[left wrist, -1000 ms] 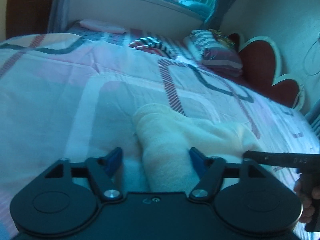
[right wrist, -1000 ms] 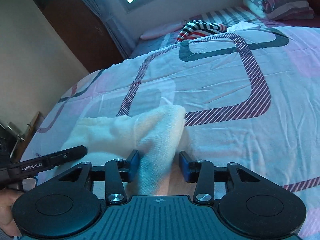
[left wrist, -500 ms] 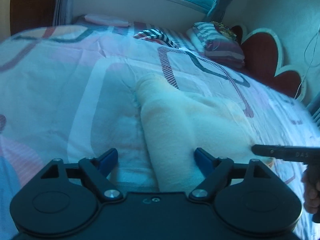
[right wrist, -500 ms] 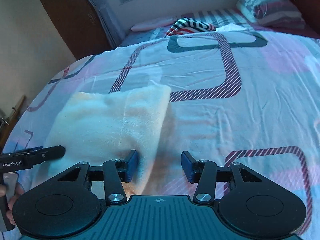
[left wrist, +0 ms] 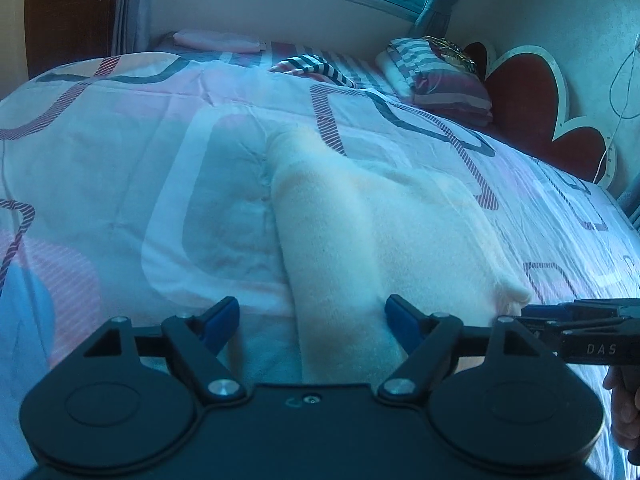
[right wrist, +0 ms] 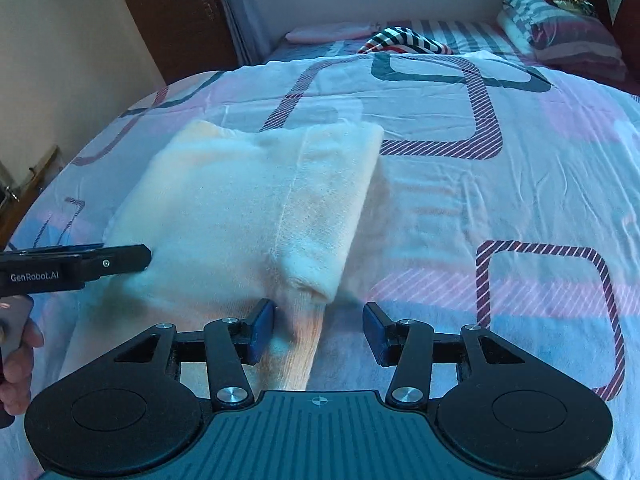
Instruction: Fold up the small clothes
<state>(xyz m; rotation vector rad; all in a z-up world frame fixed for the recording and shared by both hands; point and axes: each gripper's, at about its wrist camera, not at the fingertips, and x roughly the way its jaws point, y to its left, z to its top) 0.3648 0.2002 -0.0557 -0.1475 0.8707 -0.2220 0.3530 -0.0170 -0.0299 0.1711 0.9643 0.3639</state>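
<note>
In the left wrist view, the left gripper (left wrist: 312, 320) is wide open and holds nothing. The soft cream cloth (left wrist: 384, 232) lies flat on the bed cover (left wrist: 120, 184), and its near end runs between the two blue fingers. The cloth looks folded over, with a thick rounded edge on its left side. The right gripper (left wrist: 560, 314) pokes in from the right, near the cloth's corner. This view also shows the red heart-shaped headboard (left wrist: 528, 92), which the other view mostly cuts off.

In the right wrist view, the right gripper (right wrist: 318, 326) is wide open too, with nothing in it. Its left finger (right wrist: 262, 332) sits right by the cloth (right wrist: 248, 200). Here you can see a seam line down the cloth and its doubled right edge. The left gripper (right wrist: 120, 258) reaches in from the left, at the cloth's side.

To fold well, I think each gripper should pinch a near corner, catch all the layers, lift together, and lay the cloth over evenly.
</note>
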